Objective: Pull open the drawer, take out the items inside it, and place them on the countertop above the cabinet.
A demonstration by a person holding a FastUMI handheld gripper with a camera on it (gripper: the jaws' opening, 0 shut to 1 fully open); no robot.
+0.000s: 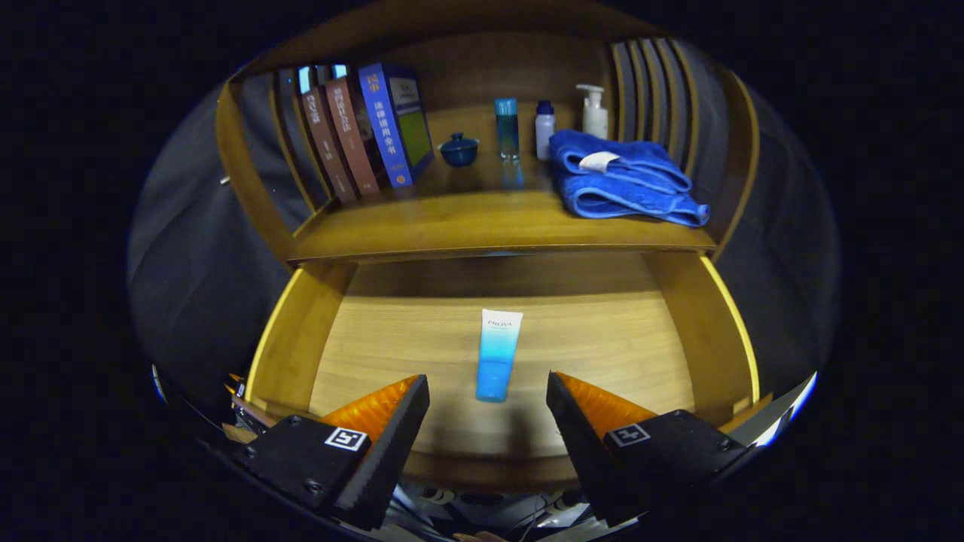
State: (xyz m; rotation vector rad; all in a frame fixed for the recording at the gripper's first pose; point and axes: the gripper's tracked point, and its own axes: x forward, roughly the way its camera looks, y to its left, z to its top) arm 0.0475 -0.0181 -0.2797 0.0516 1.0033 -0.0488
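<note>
1. Tool (488, 391): released, fingers spread wide, gripping nothing. It hangs over the front of the pulled-out wooden drawer (301, 339).
2. Task item: a blue-and-white squeeze tube (498, 355) lies flat on the drawer floor, roughly centred between the side walls. White end points to the cabinet, blue end to the fingers.
3. The tube's blue end sits in the gap between the two fingertips, just ahead of them. No contact with either finger.
4. Room in the drawer: bare wood floor on both sides of the tube, well apart from the left and right walls. Back of the drawer runs under the bench edge, in shadow.
5. Edges: the drawer's front rail is below and between the fingers; the side walls flare outward past each finger.
6. Wooden bench (482, 222) above the drawer: its front strip is bare across the width.
7. On the bench, farther back:
   - leaning row of hardcover books (361, 128), left
   - small dark-blue lidded pot (459, 149)
   - tall blue bottle (507, 128), beside a small white bottle with blue cap (544, 129)
   - white pump dispenser (594, 111)
   - folded blue towels (625, 181), right, reaching nearly to the front edge
8. Slatted wooden side panels (655, 90) close the bench in on both ends.
</note>
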